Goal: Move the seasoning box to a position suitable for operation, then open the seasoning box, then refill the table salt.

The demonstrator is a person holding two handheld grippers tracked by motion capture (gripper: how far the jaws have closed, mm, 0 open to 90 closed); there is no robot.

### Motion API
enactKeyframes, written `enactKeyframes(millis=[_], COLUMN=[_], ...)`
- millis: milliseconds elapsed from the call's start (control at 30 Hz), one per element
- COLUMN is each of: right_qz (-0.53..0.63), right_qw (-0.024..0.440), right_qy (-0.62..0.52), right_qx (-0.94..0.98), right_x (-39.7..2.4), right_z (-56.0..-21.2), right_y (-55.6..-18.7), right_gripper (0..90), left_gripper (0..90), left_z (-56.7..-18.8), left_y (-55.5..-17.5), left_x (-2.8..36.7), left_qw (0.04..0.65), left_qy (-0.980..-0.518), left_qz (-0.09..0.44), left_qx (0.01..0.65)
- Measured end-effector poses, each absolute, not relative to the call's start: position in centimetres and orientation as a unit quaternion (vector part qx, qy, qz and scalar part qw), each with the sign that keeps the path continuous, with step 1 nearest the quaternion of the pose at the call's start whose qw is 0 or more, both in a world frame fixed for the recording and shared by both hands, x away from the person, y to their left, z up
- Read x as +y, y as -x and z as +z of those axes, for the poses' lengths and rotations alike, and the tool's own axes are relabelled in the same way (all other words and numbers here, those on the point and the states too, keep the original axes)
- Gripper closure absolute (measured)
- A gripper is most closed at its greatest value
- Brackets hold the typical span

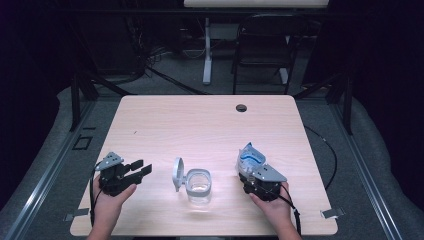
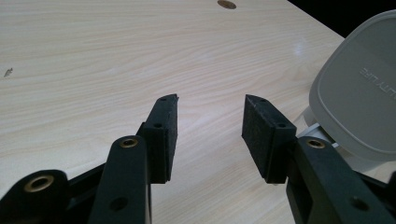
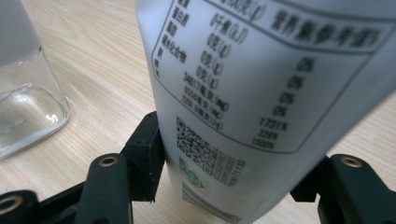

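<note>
A clear glass jar [image 1: 198, 186] stands near the table's front edge, its grey flip lid [image 1: 178, 173] swung open and upright on its left side. Left of it my left gripper [image 1: 142, 167] lies low over the wood, open, with nothing between its jaws [image 2: 210, 100]; the lid [image 2: 359, 93] rises just to its right. To the right of the jar my right gripper [image 1: 250, 173] is shut on a white and blue pouch [image 1: 250, 157]. The pouch's printed white back [image 3: 261, 93] sits between the jaws [image 3: 229, 158], and the jar [image 3: 23, 107] is close on the left.
The light wooden table [image 1: 200, 120] has a dark cable hole [image 1: 241, 107] at its far middle. Beyond the table stand a black chair [image 1: 265, 45] and a white desk leg [image 1: 207, 50]. A black cable [image 1: 330, 150] loops off the right edge.
</note>
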State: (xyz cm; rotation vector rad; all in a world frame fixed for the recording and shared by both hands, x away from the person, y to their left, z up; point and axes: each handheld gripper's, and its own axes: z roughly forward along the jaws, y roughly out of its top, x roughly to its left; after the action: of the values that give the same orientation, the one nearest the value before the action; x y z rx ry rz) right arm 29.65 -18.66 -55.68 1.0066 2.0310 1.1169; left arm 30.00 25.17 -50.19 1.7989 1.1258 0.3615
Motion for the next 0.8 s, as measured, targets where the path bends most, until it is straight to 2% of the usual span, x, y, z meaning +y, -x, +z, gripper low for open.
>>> enactKeyframes(millis=[467, 800], right_qz=[0.427, 0.423], right_qw=[0.305, 0.321], right_qy=[-0.377, -0.351], right_qx=[0.763, 0.771], right_x=[-18.9, -17.6], right_z=[-55.2, -53.5], right_y=[-29.5, -29.1], right_gripper=[40.5, 40.6], left_gripper=[55.5, 55.1], left_z=[-50.2, -50.0], left_y=[-29.8, -29.9], left_x=[25.3, 25.9], left_qw=[0.471, 0.479], left_qy=[-0.737, -0.727], left_qz=[0.147, 0.148], left_qx=[0.463, 0.470])
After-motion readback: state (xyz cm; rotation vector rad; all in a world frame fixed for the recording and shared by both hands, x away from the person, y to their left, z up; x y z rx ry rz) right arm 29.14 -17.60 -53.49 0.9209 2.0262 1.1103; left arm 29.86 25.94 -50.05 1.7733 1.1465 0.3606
